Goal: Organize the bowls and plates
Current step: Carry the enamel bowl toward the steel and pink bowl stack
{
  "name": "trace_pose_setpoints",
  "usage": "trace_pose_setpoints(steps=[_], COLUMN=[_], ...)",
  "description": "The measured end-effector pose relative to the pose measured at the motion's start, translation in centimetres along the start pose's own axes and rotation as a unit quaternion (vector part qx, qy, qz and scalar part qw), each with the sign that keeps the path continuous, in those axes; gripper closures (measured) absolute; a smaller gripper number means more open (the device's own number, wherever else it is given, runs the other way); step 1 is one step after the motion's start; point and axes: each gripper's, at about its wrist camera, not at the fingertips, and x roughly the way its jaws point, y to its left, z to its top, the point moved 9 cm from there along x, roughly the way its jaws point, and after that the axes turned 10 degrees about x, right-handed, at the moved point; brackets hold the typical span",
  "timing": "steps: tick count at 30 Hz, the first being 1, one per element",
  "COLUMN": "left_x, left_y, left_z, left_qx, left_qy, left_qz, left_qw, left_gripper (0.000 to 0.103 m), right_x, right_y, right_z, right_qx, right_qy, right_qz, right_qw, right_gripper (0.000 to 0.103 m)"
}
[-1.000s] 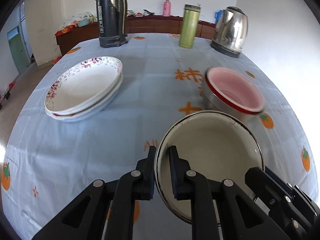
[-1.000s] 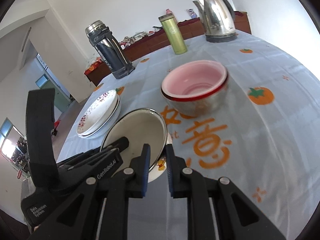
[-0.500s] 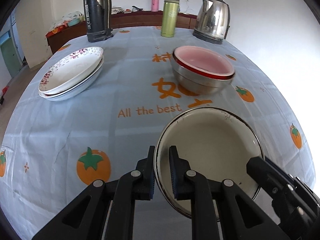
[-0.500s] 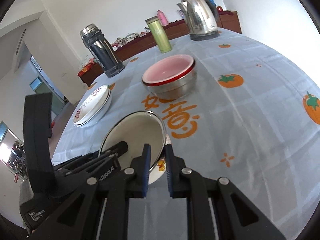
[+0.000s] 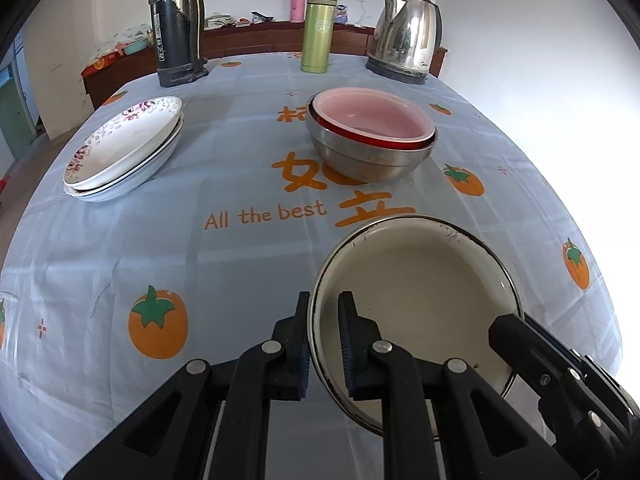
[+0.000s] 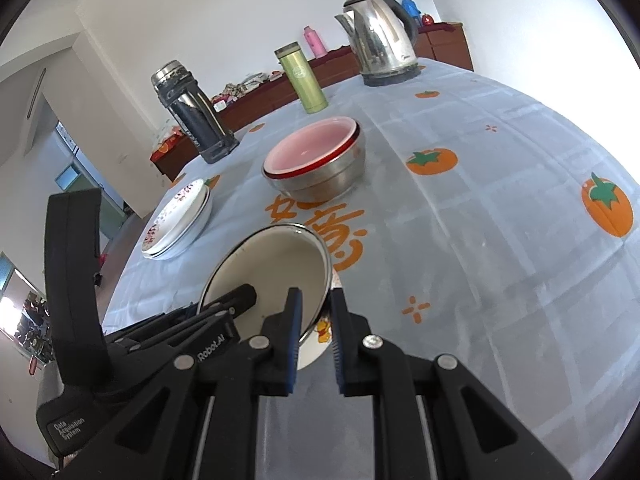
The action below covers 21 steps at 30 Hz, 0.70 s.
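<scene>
A cream enamel bowl [image 5: 416,292] with a dark rim hangs above the tablecloth, held from both sides. My left gripper [image 5: 323,312] is shut on its left rim, and my right gripper [image 6: 316,312] is shut on its right rim. In the right wrist view the same enamel bowl [image 6: 272,268] tilts, with a cartoon print on its outer wall. Beyond it sits a steel bowl [image 5: 372,156] with a pink bowl [image 5: 370,118] nested inside. A stack of floral plates [image 5: 124,148] lies at the left.
Along the table's far edge stand a dark thermos [image 5: 176,28], a green flask [image 5: 318,34] and a steel kettle [image 5: 406,38]. The light-blue tablecloth [image 5: 160,240] with orange fruit prints covers the table. A wooden sideboard [image 5: 256,36] runs behind it.
Both grippers have drawn back towards the near side of the table with the enamel bowl; the nested bowls and plates now lie farther off. The grips are unchanged.
</scene>
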Motion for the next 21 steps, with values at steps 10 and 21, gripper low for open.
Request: trace_pose_setpoints(steps=[10,21], left_x=[-0.4,-1.8], left_y=[-0.9,-1.2], left_z=[0.8,3.7], left_qx=[0.004,0.007], left_qy=[-0.008,-0.035], left_qz=[-0.010,-0.015], left_qw=[0.9999,0.9993], left_gripper=[0.088,0.088], right_x=[-1.1,-2.3], right_y=[-0.2,0.9], right_z=[0.9,3.9], right_qx=[0.001,-0.005], right_qy=[-0.015,-0.044], right_qz=[0.000,0.012], right_qw=[1.000,0.999], right_gripper=[0.089,0.089])
